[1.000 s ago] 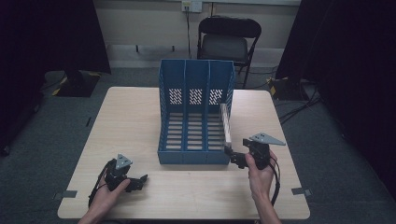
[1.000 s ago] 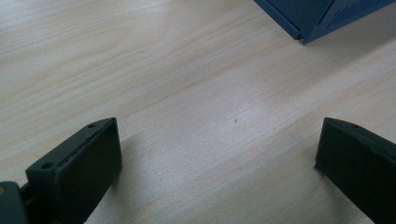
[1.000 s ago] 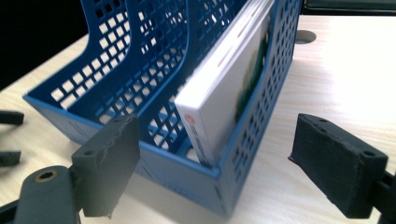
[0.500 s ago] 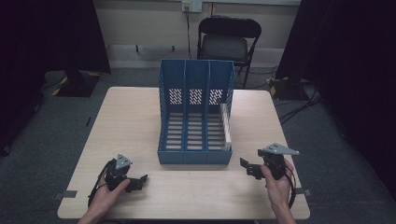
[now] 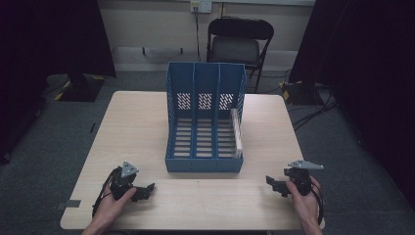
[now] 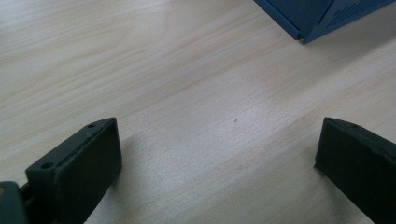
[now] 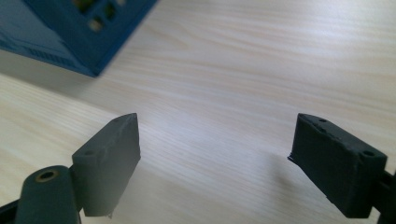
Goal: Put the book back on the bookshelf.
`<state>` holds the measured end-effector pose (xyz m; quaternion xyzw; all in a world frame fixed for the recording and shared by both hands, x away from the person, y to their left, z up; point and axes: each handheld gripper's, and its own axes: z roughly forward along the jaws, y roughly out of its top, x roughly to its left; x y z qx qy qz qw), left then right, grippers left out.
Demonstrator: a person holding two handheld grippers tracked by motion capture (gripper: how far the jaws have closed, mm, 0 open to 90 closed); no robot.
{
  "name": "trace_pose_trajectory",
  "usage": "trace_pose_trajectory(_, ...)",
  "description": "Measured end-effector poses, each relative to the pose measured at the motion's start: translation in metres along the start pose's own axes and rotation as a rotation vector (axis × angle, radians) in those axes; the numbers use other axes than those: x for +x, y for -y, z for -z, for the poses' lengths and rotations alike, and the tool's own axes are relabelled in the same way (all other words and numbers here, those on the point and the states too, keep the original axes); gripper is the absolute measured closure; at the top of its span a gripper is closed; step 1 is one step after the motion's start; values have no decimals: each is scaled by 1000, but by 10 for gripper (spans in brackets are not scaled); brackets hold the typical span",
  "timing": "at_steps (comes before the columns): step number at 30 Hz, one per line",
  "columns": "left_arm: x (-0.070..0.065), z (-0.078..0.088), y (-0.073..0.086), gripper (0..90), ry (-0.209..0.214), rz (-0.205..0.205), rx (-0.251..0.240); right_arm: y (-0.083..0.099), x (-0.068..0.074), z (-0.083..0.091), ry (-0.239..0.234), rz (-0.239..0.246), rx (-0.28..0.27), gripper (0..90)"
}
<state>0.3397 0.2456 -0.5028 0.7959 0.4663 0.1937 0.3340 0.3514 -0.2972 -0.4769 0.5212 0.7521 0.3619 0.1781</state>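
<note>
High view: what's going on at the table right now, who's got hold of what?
A person holds a two-jaw gripper in each hand at a wooden table. Neither holds anything: the left gripper rests near the front left edge with its jaws wide open over bare wood, and the right gripper sits near the front right edge, also open and empty. Between them stands a blue three-slot file organizer, with a pale flat item standing in its rightmost compartment.

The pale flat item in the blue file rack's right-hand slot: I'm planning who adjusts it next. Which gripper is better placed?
Probably the right gripper: open, empty, on the pale flat item's side. The left gripper sits across the blue file rack.
</note>
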Motion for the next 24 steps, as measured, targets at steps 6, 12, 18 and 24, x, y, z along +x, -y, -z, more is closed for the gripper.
trace_pose_trajectory(6, 0, 0, 0, 0, 1, 6, -3, 14, -4, -10, 86, -8, 14, 169)
trace_pose_trajectory(12, 0, 0, 0, 0, -3, 5, -2, 20, 8, -14, 140, 29, -9, 137)
trace_pose_trajectory(18, 0, 0, 0, 0, -2, 6, -2, 21, 10, -14, 149, 28, -6, 133)
trace_pose_trajectory(24, 0, 0, 0, 0, -2, 6, -2, 21, 10, -14, 150, 28, -6, 132)
